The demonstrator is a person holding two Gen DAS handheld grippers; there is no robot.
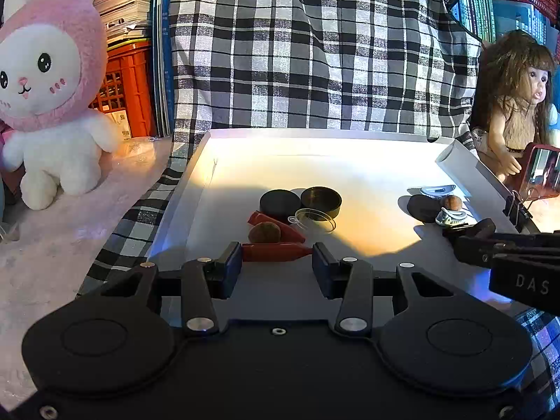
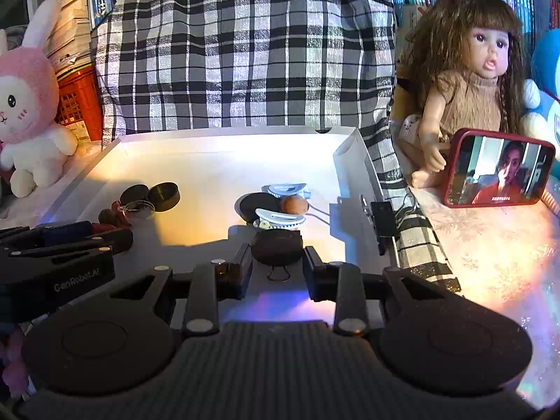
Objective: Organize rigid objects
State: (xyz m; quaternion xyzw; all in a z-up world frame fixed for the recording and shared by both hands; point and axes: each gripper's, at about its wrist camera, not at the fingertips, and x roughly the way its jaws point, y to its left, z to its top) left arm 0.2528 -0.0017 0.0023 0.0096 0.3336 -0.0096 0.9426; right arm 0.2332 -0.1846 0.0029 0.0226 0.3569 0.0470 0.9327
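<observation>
Right wrist view: right tool (image 2: 277, 266) grips a dark disc (image 2: 276, 249) over the white tray (image 2: 217, 161).

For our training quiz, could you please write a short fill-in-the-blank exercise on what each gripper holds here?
1. The left gripper holds a ____ clip.
2. The right gripper holds a round ____ disc.
3. Both grippers hang over the ____ tray.

Missing words: red; black; white

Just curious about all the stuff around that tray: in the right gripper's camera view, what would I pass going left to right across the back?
Pink bunny plush → red crate → checked cloth → long-haired doll → red-framed phone → blue plush toy.
</observation>
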